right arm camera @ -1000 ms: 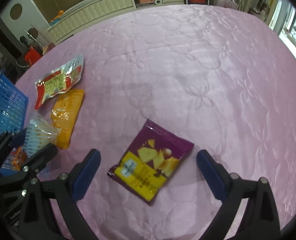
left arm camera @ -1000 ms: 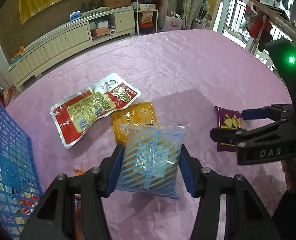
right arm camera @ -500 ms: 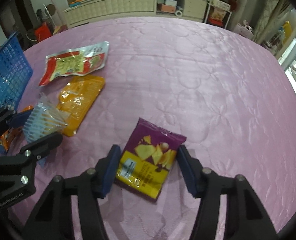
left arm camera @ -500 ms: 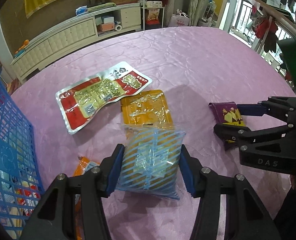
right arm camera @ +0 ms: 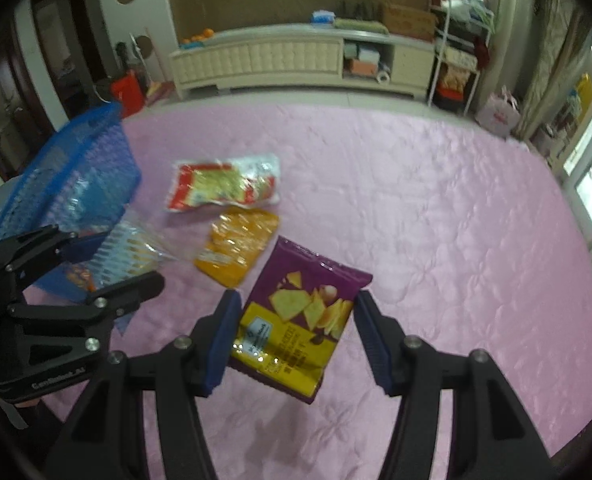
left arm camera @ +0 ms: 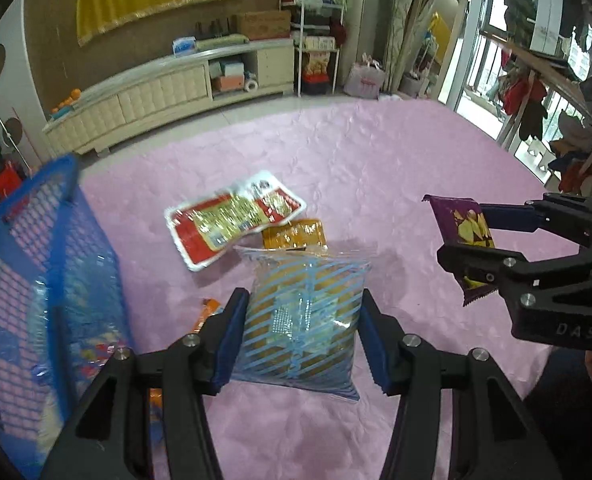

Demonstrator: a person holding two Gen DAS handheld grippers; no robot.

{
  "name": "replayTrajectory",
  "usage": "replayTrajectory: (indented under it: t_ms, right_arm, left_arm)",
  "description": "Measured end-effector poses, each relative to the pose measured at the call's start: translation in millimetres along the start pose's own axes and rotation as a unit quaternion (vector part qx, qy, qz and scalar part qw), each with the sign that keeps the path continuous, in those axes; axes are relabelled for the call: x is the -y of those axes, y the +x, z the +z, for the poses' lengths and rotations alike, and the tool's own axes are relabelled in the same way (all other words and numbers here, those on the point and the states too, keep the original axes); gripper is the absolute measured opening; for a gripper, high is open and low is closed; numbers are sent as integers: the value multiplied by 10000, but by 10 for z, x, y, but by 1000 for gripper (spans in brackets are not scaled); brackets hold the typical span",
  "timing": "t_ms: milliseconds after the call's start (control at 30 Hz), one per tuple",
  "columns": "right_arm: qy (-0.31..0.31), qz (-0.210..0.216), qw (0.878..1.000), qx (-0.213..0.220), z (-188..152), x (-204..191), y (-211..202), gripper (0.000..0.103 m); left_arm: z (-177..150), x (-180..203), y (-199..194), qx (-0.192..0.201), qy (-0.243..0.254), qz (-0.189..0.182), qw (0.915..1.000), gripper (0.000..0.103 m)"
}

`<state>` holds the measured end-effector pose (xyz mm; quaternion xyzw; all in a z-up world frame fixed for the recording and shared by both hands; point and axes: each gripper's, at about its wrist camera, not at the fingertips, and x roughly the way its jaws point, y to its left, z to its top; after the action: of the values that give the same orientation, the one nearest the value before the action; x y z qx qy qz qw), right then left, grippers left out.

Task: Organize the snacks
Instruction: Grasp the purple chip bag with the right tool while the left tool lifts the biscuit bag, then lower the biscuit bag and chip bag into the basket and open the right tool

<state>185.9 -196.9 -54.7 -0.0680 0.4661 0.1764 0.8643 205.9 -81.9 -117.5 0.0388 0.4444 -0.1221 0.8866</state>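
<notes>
Snacks: two gripped, striped bag [left arm camera: 301,320] in left gripper [left arm camera: 301,338], purple packet [right arm camera: 299,316] in right gripper [right arm camera: 296,338]; two flat on pink tablecloth [left arm camera: 395,184].

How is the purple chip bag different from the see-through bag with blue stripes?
The purple chip bag is solid-coloured with chips pictured on a yellow panel; the blue-striped bag is clear, so its yellowish contents show. The purple bag sits in the right tongs; the striped bag sits in the left tongs. The striped bag is nearer the blue basket. Both are clamped and lifted off the pink tablecloth.
</notes>
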Motion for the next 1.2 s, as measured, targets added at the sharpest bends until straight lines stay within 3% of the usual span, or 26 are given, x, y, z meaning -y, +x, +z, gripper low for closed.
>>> replayTrajectory:
  t_ms: [567, 900, 1200]
  right_arm:
    - [-694, 523, 9917, 946, 150, -742, -881, 62]
    - [-1000, 770, 9851, 1171, 324, -1246, -982, 62]
    - [-1170, 922, 9838, 1002, 527, -1599, -729, 62]
  left_arm:
    - [-151, -263, -1214, 801, -180, 589, 9949, 51]
    - [-342, -768, -1611, 933, -298, 980, 9904, 51]
    - [-384, -1231, -1704, 1004, -514, 1215, 9862, 51]
